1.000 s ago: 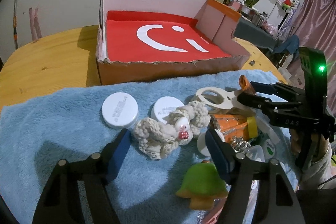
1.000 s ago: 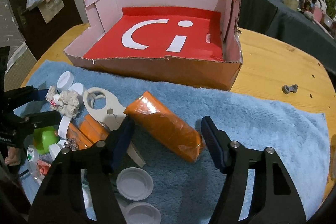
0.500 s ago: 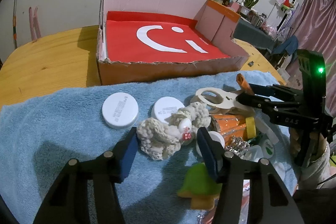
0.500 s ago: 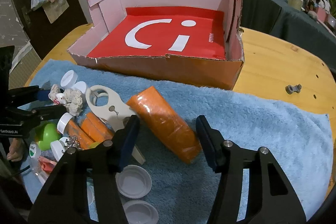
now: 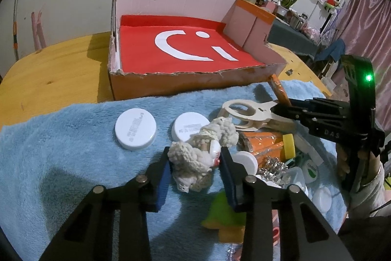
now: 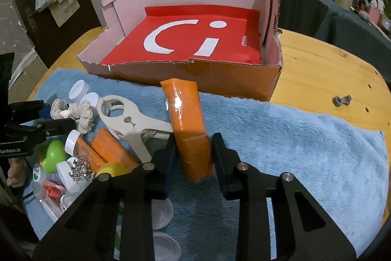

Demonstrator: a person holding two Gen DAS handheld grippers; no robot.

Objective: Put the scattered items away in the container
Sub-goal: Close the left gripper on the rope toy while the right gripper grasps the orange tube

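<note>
One cardboard box (image 6: 185, 75). One blue towel (image 6: 281, 138). One large orange packet (image 6: 190, 129). One cream knitted toy (image 5: 198, 153). One beige plastic opener (image 6: 132, 119). One green toy (image 6: 55, 155). Two grippers: left gripper (image 5: 195, 163), right gripper (image 6: 193, 151). Lid count unclear.

A fluffy light-blue towel (image 6: 281, 138) covers the round wooden table (image 6: 317, 70); a small grey metal fitting (image 6: 342, 100) lies far right.

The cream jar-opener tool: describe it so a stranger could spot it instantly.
Start at the cardboard box with the red liner, then drop to the blue towel in front of it. In the pile at the towel's left lies the jar-opener tool, flat, cream, scissor-shaped with a ring-shaped head, unlike the round white caps beside it.
</note>
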